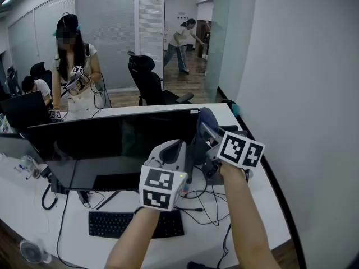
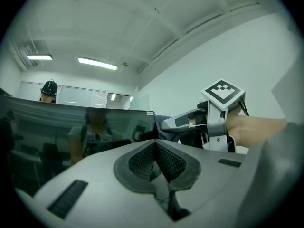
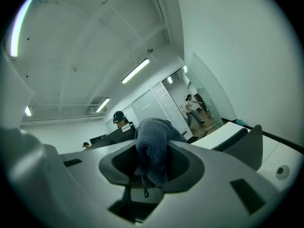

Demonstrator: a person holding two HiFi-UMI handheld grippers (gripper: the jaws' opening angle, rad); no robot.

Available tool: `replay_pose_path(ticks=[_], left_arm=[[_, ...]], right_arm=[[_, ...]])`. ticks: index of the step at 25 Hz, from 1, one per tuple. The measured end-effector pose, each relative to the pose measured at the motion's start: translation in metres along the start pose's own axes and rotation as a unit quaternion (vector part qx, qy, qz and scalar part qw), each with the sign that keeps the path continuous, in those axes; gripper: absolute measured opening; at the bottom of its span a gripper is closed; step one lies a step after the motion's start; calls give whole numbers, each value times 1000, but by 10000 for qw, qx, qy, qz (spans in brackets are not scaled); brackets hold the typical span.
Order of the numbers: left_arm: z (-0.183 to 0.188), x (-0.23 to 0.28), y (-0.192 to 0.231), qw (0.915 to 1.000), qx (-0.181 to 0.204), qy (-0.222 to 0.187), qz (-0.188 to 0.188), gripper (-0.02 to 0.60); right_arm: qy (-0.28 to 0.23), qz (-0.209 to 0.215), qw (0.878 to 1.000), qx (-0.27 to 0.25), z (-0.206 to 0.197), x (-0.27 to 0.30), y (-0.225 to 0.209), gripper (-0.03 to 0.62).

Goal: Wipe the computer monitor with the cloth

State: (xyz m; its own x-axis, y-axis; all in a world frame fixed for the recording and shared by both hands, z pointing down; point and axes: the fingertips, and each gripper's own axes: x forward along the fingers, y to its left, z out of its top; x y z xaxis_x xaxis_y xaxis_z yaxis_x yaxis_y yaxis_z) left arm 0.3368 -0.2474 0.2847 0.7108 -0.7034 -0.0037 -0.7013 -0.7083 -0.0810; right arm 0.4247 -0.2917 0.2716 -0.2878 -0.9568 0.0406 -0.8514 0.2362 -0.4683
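Holding the cloth (image 3: 153, 148) pinched in my right gripper (image 1: 206, 132), at the upper right corner of the monitor (image 1: 112, 142). I cannot tell whether it touches the screen. The screen's long axis runs leftward from there, with open glass for a sweep. The wall (image 1: 303, 66) stands off the monitor's right edge. My left gripper (image 2: 156, 159), jaws pressed together on nothing, sits low before the monitor's right end.

I see my right gripper (image 1: 208, 132) holding the blue-grey cloth (image 1: 205, 118) at the upper right corner of the monitor (image 1: 112, 139). My left gripper (image 1: 175, 150) hovers just beside it, above the keyboard (image 1: 120, 224) on the white desk (image 1: 263, 206).
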Motion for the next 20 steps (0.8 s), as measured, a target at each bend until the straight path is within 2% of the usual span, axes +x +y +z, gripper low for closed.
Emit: replay_pose_path(ticks=[20], left_arm=[[-32, 8, -7, 9997, -119, 165, -129, 8]], right_arm=[[320, -71, 9991, 273, -54, -5, -23, 143]])
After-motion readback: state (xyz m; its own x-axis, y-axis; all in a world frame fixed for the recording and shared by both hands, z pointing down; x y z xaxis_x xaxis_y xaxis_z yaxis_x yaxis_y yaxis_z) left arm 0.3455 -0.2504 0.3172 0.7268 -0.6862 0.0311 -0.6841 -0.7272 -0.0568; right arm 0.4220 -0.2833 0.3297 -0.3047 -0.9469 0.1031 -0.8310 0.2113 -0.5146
